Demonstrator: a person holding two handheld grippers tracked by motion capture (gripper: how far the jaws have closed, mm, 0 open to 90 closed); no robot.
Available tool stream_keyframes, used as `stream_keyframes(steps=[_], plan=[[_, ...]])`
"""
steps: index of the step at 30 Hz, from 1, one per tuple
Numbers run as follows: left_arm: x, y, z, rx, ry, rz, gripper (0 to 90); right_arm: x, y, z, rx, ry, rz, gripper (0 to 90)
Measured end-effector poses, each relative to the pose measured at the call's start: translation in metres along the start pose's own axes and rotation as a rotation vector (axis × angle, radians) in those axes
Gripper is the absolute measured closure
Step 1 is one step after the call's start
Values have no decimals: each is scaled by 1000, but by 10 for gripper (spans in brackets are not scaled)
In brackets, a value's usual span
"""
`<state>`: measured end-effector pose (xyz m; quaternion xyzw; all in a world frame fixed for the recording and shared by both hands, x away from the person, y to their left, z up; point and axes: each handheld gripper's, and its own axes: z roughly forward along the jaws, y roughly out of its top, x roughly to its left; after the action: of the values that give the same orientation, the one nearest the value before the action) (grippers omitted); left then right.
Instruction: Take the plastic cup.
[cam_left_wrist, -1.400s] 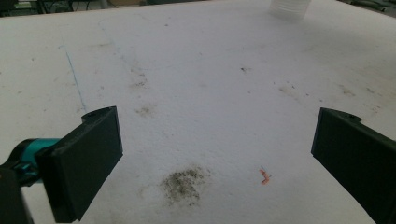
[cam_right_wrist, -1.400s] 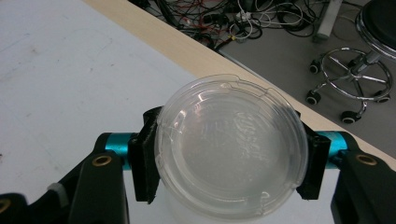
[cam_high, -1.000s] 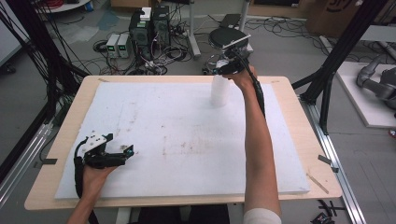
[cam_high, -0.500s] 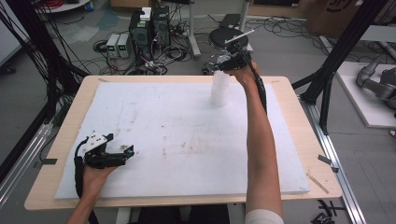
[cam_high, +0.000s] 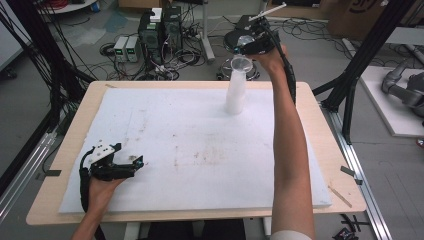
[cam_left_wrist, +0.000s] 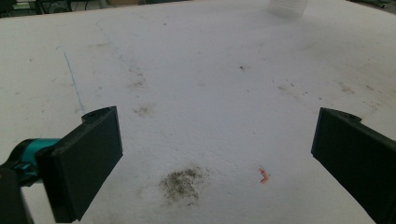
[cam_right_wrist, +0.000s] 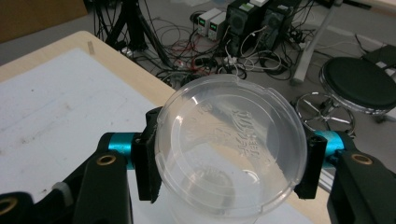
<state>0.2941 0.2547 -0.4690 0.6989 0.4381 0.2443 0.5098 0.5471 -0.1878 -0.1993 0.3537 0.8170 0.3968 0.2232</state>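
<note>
Clamped on either side of a clear round plastic lid (cam_right_wrist: 231, 144), my right gripper (cam_high: 245, 46) holds it just above the stack of translucent plastic cups (cam_high: 235, 95), which stands upright on the white foam sheet (cam_high: 190, 130) toward its far edge, around one o'clock from the sheet's middle. My left gripper (cam_high: 112, 166) rests near the sheet's seven o'clock corner, jaws spread wide with nothing between them, over a dark smudge (cam_left_wrist: 183, 183) and an orange fleck (cam_left_wrist: 264, 175).

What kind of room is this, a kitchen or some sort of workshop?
Most likely a lab or workshop: computer towers and tangled cables sit on the floor, black metal frames surround the padded table.
</note>
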Motion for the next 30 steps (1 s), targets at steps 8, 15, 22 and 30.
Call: stream_keyframes(steps=[8, 15, 22, 30], plan=[[1, 0, 0, -6, -1, -10, 19, -1, 2, -21, -22, 5, 6, 405], [0, 0, -1, -5, -2, -3, 19, 16, -13, -44, -68, 83, -22, 405], [2, 0, 0, 1, -6, -7, 19, 52, -40, -69, -111, 179, -84, 405], [2, 0, -1, -4, -14, -12, 19, 105, -71, -83, -160, 288, -155, 405]])
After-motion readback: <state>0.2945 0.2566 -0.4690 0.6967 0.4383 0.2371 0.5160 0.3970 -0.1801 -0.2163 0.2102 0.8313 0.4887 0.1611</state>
